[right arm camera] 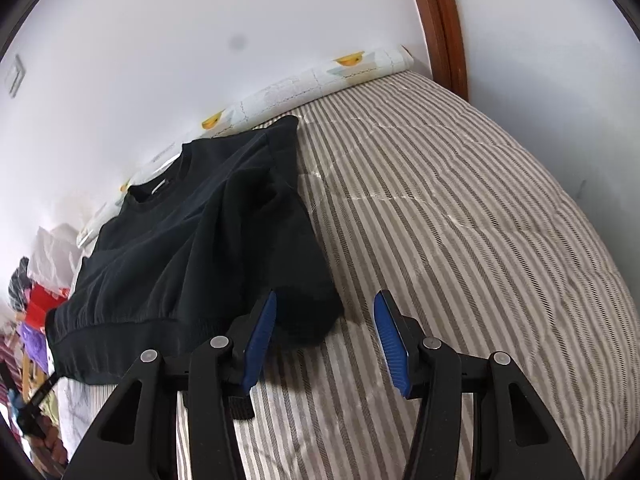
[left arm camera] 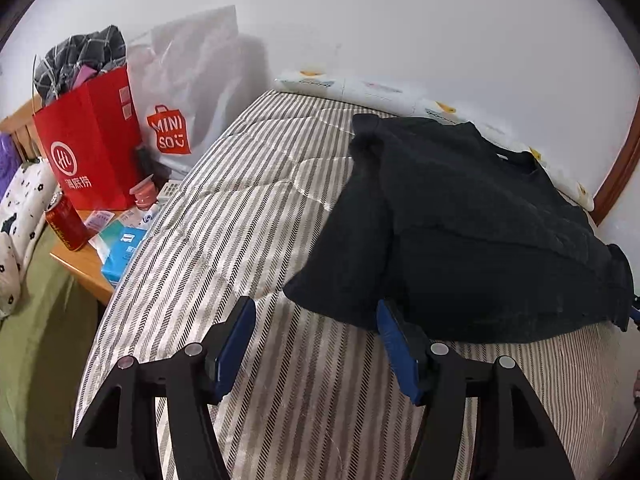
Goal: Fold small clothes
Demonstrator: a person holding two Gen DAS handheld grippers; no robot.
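Black top (left arm camera: pixel 472 224) lies on striped bed (left arm camera: pixel 248 208), sleeves folded in. Your left tool (left arm camera: pixel 316 344) and right tool (right arm camera: pixel 325 338) both half open, empty, at hem corners. Likely step: between folds. Next: you grip hem, fold toward collar.

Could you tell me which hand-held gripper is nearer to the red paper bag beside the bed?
The left. The left hand-held gripper is open over the striped bedding at the sweater's left sleeve, the red bag ahead to its left. The right hand-held gripper is open at the opposite sleeve.
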